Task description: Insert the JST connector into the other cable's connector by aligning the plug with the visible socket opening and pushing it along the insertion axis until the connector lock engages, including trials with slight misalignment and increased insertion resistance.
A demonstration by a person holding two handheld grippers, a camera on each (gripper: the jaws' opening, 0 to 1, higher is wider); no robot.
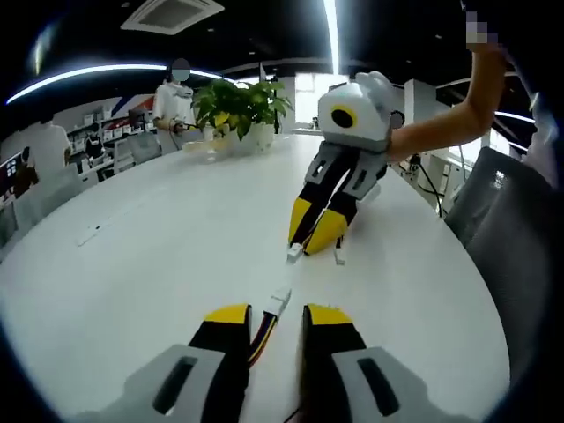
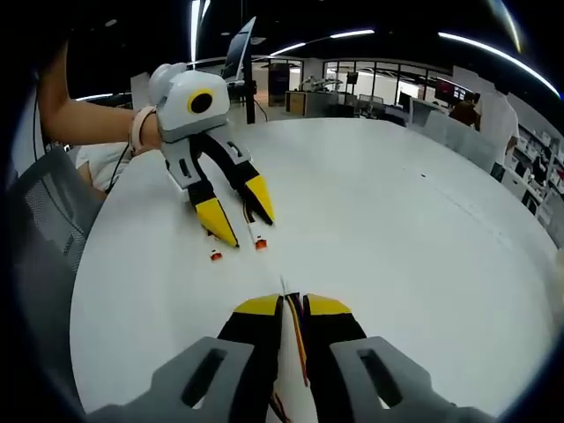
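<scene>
My left gripper [image 1: 278,310] stands open low over the white table [image 1: 159,256]. A cable of red and yellow wires [image 1: 262,337] runs between its jaws, close to the left one, and ends in a white connector [image 1: 278,301] just ahead of the tips. Opposite it is my right gripper [image 1: 307,247], tips on the table, with a second white connector [image 1: 294,254] right in front of it. In the right gripper view my right gripper [image 2: 293,304] is shut on thin coloured wires [image 2: 297,339]. The left gripper [image 2: 247,231] faces it with jaws spread, and a small connector [image 2: 260,242] lies by its tips.
A potted plant [image 1: 242,110] stands at the table's far side, with people and desks behind it. A person's forearm [image 1: 441,128] reaches in from the right. A grey chair [image 1: 515,238] sits at the table's right edge. Another small white piece [image 1: 339,257] lies beside the right gripper.
</scene>
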